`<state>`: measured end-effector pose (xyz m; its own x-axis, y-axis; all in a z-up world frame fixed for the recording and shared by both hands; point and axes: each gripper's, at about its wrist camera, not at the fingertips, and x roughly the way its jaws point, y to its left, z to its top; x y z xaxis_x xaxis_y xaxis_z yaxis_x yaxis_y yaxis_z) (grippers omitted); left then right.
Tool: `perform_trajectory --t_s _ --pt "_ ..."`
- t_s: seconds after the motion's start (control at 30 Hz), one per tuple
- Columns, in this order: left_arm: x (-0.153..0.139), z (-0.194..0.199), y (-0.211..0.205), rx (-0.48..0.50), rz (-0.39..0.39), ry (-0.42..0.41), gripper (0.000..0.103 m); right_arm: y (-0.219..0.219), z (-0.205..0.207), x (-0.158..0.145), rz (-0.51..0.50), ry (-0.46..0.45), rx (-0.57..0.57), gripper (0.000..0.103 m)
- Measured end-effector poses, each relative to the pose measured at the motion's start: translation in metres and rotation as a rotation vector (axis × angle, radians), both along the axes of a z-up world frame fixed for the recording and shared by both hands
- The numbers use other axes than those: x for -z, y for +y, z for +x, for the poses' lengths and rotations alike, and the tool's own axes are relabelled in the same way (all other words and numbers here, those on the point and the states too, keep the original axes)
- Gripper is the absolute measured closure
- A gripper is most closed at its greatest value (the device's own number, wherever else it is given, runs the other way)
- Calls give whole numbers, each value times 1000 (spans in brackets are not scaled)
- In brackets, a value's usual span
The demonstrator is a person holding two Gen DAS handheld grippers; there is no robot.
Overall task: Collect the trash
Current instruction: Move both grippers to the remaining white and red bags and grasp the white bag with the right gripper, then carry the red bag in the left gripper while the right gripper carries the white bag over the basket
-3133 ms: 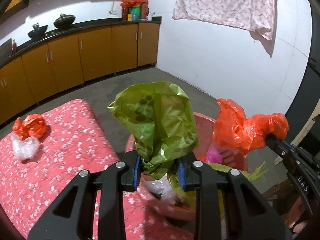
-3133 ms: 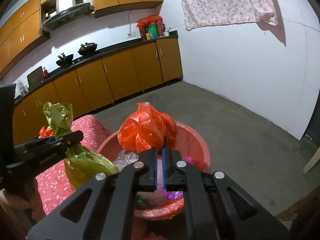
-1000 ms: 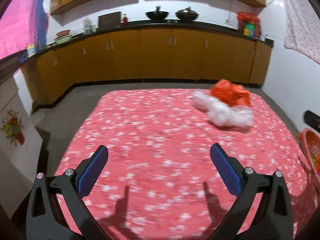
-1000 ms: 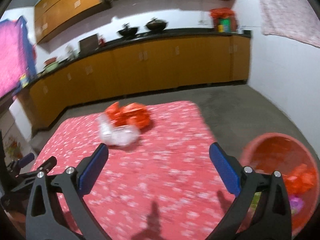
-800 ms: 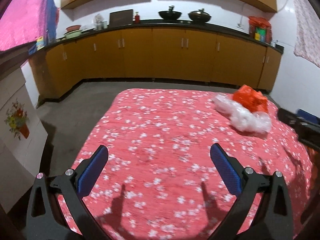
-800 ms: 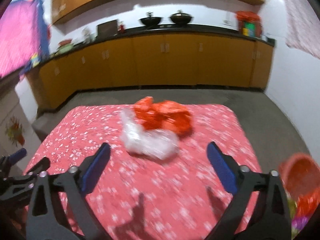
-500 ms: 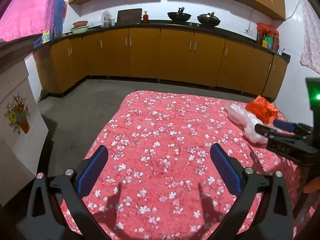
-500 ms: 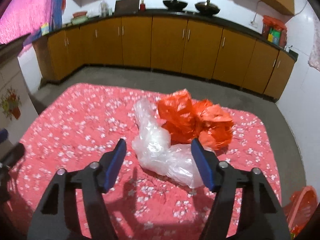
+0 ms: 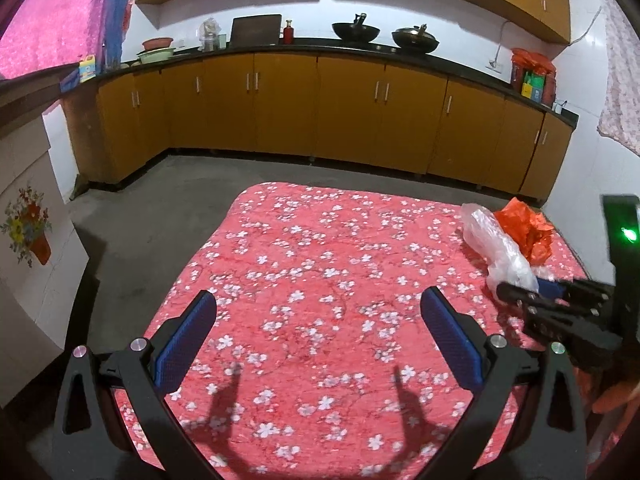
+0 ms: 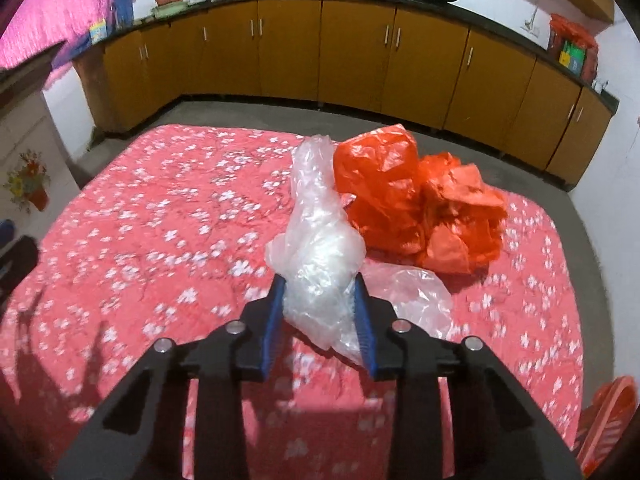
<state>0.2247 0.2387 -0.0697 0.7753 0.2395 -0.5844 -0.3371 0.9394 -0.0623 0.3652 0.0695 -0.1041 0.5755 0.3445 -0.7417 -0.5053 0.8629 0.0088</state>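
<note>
The right claw (image 10: 320, 304) has its blue pads (image 10: 273, 312) set on either side of a crumpled clear plastic bag (image 10: 316, 240), both pads touching the plastic, so the claw pinches the bag's near end. The bag lies on the tabletop (image 10: 160, 220), which is covered in a red cloth with small white flowers. Just beside the clear bag, on its far right side and touching it, sits a crumpled orange plastic bag (image 10: 420, 208). A loose flap of the clear plastic spreads out flat to the right of the claw. At the lower right edge of the right wrist view, the rim of a red basin (image 10: 608, 412) shows off the tabletop's corner (its contents cannot be made out).

The left claw (image 9: 320, 340) is spread wide and holds nothing, hovering over a bare stretch of the flowered cloth, well apart from both bags. From this side the clear plastic bag (image 9: 496, 248) and the orange plastic bag (image 9: 528, 228) lie near the tabletop's far right corner, with the right claw (image 9: 536, 292) reaching in at the clear one.

Beyond the tabletop, brown cabinets (image 9: 320, 108) run along the wall under a dark counter carrying two woks (image 9: 356, 32).
</note>
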Motion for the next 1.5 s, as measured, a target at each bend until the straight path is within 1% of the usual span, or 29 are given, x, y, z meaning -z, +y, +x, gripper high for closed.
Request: perform_trajectory --t_s 0.1,0.2,0.3,0.4,0.53,0.67,0.77,0.87,0.97,1.1,1.13,1.17,1.23,1.27,1.3,1.33,1.37,1.47,1.5 --pt "-3 3 -10 20 1 -5 2 -21 -25 -5 54 -1 -18 70" --pt "-6 10 -25 56 -9 -10 2 -47 -52 -9 83 -19 -14 70" --pt "-9 20 -44 103 -15 -11 2 -93 -73 -18 130 -51 91 70" --pt "-11 35 -73 167 1 -11 2 -133 -75 -22 171 -54 234 70" --pt "-19 67 -118 262 37 -22 2 -170 -76 -25 179 -65 330 70" --pt "-26 108 -161 338 70 -39 2 -187 -75 -26 202 -78 364 70" --pt "-19 139 -182 355 83 -12 2 -195 -70 -21 216 -74 368 70" --pt "-7 163 -188 360 48 27 2 -194 -64 -20 227 -65 365 70" --pt "5 180 -194 366 64 74 2 -197 -60 -17 248 -56 365 70" --pt "18 191 -198 416 48 113 3 -201 -59 -13 280 -33 369 70" --pt "20 192 -200 430 47 124 8 -201 -59 -13 285 -31 368 70" --pt "21 193 -201 450 34 130 20 -201 -59 -13 287 -31 367 70" --pt "20 194 -202 470 31 134 27 -201 -59 -14 291 -31 364 70" --pt "20 194 -204 482 31 134 34 -200 -59 -14 294 -31 364 70" --pt "20 193 -205 495 28 136 37 -199 -60 -15 297 -31 363 70" --pt "21 192 -206 506 32 138 42 -199 -61 -16 299 -31 362 70" --pt "20 191 -208 517 35 136 50 -198 -62 -17 298 -33 362 70" --pt "20 184 -211 524 44 131 60 -196 -64 -18 290 -37 363 70" --pt "19 179 -211 520 43 131 61 -196 -66 -19 285 -39 365 70"
